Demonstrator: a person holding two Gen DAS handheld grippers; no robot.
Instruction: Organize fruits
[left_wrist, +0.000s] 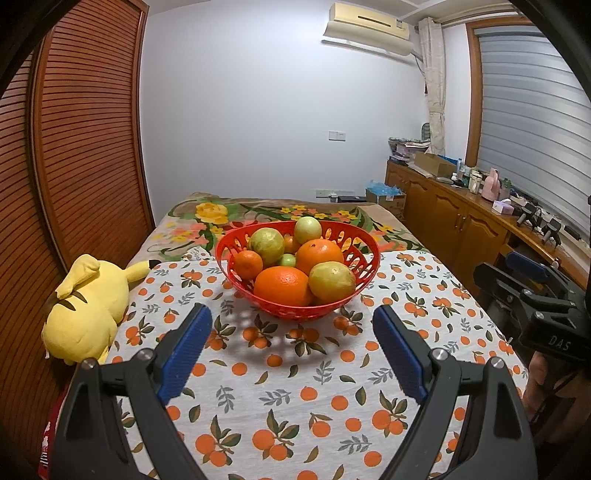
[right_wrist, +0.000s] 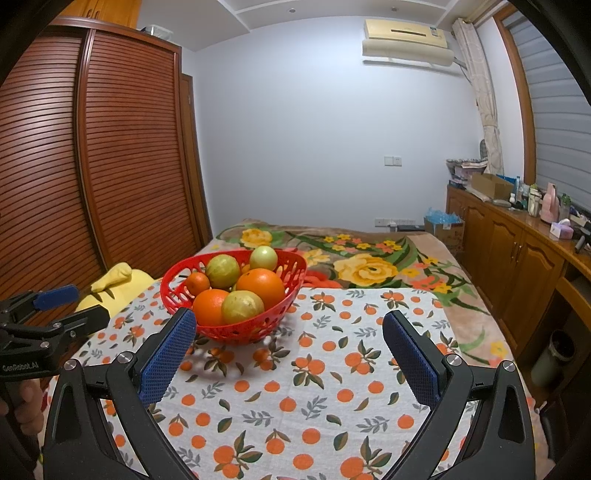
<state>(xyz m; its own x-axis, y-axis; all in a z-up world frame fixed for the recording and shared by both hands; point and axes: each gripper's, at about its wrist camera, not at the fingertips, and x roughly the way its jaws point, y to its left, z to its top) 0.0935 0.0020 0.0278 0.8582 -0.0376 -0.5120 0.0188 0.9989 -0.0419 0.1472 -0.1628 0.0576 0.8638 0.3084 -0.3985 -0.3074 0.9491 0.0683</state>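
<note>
Spread wide and empty, the left hand-held gripper (left_wrist: 291, 332) is faced squarely by the fruit basket (left_wrist: 236, 242) on the table (left_wrist: 295, 406); the right hand-held gripper (right_wrist: 290, 341) (equally wide, empty) is offset, the basket lying ahead-left.

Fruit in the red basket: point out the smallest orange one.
The little mandarin at the basket's left rim, beside a yellow-green fruit. The other two oranges are far bigger and sit nearer the middle and front.
</note>
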